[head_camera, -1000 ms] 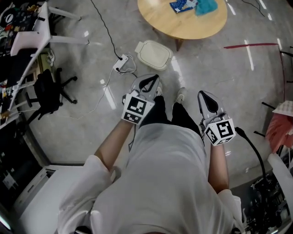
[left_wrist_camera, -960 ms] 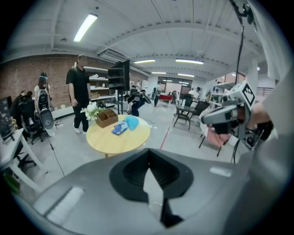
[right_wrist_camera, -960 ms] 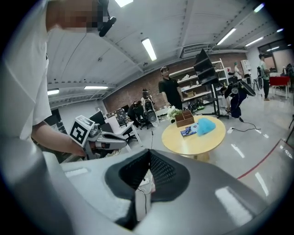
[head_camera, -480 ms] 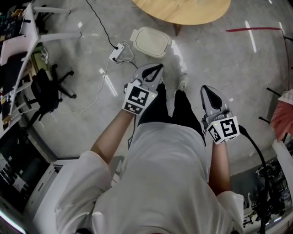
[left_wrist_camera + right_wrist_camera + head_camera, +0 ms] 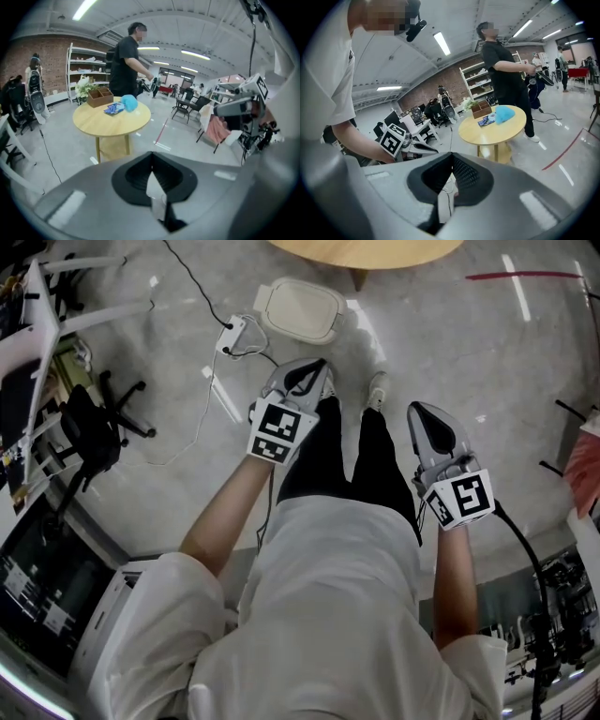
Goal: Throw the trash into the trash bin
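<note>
On the floor in front of my feet stands a cream bin with its lid down. Past it only the edge of the round wooden table shows in the head view. In the left gripper view a blue packet and a teal crumpled thing lie on the table; the packet and the teal thing also show in the right gripper view. My left gripper hangs over my left leg, shut and empty, tips together. My right gripper is beside my right leg, shut and empty.
A wooden box with flowers stands on the table. Another person stands behind the table. A power strip with cables lies left of the bin. A black office chair is at left, a red floor line at the far right.
Both grippers have sunk lower along my legs, still shut. The head view has tipped down, so the table has slid almost out at the top.
</note>
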`<state>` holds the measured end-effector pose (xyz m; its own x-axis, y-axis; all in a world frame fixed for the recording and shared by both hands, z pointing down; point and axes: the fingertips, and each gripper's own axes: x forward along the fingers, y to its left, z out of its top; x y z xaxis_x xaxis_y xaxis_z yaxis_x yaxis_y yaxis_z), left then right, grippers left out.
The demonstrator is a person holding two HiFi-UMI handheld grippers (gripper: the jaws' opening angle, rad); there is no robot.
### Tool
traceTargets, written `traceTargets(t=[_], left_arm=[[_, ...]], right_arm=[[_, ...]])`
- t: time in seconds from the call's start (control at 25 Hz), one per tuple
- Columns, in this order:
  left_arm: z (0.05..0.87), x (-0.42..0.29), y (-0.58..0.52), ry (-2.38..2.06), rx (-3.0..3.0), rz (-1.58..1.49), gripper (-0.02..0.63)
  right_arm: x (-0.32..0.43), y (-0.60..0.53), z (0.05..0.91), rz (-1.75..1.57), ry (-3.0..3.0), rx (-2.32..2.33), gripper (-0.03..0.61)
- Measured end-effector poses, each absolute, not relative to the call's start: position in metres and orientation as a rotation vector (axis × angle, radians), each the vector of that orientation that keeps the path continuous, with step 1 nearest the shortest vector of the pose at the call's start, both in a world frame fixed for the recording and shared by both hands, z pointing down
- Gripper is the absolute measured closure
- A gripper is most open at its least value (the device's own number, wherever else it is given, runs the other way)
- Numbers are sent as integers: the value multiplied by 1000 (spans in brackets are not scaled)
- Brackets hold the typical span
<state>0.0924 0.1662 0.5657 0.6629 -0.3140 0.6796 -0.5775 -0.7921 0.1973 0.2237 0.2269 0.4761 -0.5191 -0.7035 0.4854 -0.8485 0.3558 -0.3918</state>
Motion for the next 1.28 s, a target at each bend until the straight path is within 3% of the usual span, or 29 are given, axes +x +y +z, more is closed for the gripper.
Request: traceTargets(t=[1.28], left_arm=[[768, 101, 139, -752, 2318, 1041, 611]], right_arm=[[230, 219, 630, 1081, -2298, 1391, 577]])
